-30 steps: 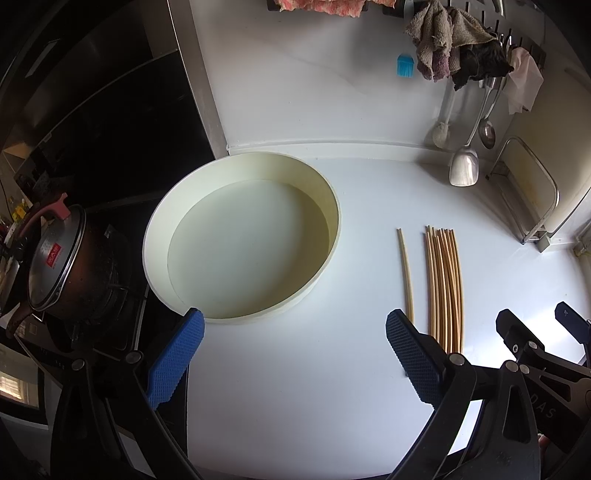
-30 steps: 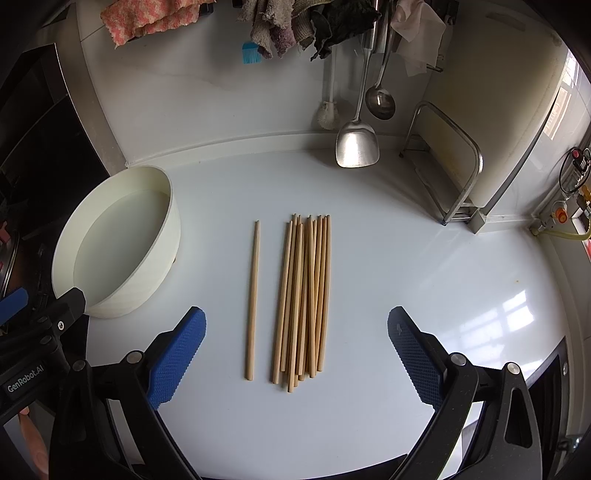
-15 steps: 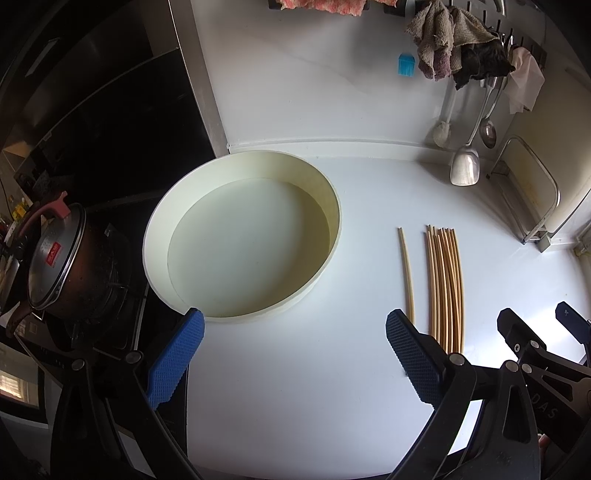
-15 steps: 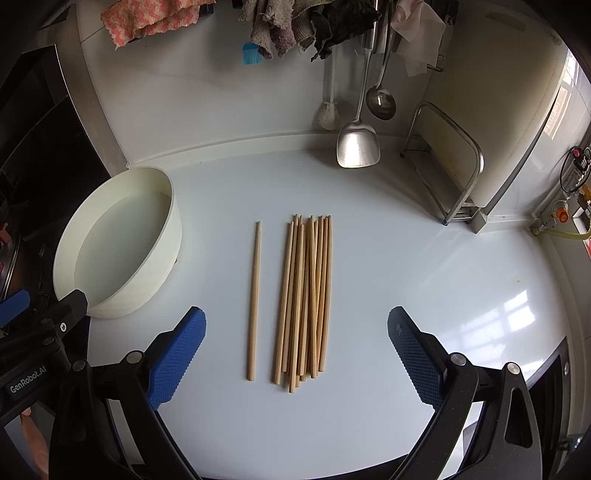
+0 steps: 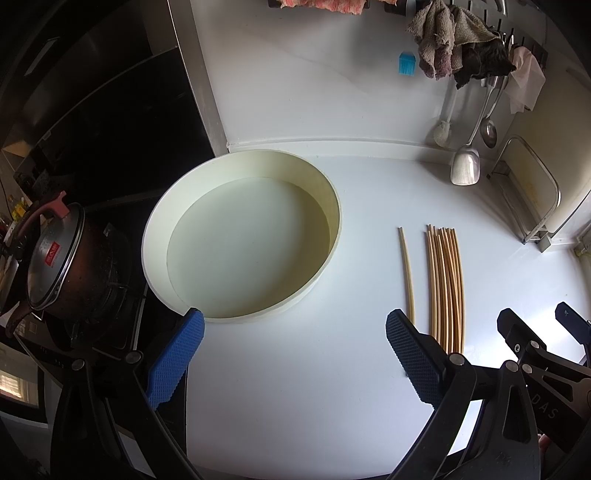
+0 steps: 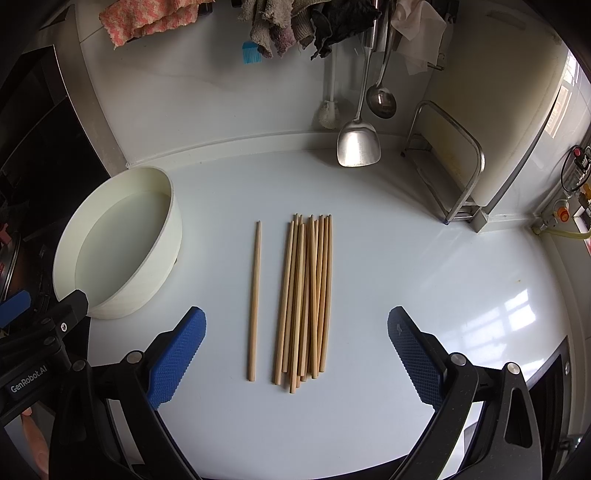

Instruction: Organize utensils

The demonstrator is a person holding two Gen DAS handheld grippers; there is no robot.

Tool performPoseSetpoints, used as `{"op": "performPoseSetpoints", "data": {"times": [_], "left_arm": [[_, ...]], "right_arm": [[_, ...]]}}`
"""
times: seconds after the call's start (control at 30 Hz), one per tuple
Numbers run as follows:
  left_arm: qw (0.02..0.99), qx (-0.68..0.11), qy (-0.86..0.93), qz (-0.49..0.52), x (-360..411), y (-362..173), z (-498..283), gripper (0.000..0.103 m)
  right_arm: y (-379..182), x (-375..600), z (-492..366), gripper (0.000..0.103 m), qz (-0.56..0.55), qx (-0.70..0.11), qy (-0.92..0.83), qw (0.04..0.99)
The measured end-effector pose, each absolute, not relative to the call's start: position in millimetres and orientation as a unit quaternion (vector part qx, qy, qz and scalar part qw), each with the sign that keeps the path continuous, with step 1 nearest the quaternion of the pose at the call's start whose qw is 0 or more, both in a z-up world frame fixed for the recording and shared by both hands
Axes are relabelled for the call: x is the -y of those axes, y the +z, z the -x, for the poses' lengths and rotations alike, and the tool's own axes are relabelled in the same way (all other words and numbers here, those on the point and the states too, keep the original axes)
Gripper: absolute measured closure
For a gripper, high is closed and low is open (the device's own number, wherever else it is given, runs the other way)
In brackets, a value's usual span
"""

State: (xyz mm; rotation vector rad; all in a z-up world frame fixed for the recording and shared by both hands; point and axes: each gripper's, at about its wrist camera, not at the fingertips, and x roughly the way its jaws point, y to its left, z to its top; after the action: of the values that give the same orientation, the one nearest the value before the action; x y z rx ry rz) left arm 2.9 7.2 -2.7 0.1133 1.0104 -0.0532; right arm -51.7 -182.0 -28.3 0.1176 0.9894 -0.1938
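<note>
A bundle of several wooden chopsticks lies on the white counter, with one single chopstick apart to its left. They also show in the left wrist view: the bundle and the single chopstick. A round cream basin stands left of them, empty; it shows in the right wrist view too. My right gripper is open and empty, just short of the chopsticks' near ends. My left gripper is open and empty, in front of the basin.
A dark pot with a lid sits on the stove at the left. A metal spatula, a ladle and cloths hang at the back wall. A metal rack holding a board stands at the right.
Both views have shifted very slightly; the chopsticks and basin lie where they were. Both grippers stay open.
</note>
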Motion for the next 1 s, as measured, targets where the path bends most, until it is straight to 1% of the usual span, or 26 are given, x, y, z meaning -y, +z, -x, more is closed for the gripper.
{"op": "performPoseSetpoints", "data": {"times": [1.0], "left_arm": [[0.873, -0.484, -0.027, -0.054, -7.9, -4.2, -2.4, 0.006]], "right_arm": [[-28.0, 181.2, 52.0, 0.008, -0.059, -0.474, -0.093, 0.874]]}}
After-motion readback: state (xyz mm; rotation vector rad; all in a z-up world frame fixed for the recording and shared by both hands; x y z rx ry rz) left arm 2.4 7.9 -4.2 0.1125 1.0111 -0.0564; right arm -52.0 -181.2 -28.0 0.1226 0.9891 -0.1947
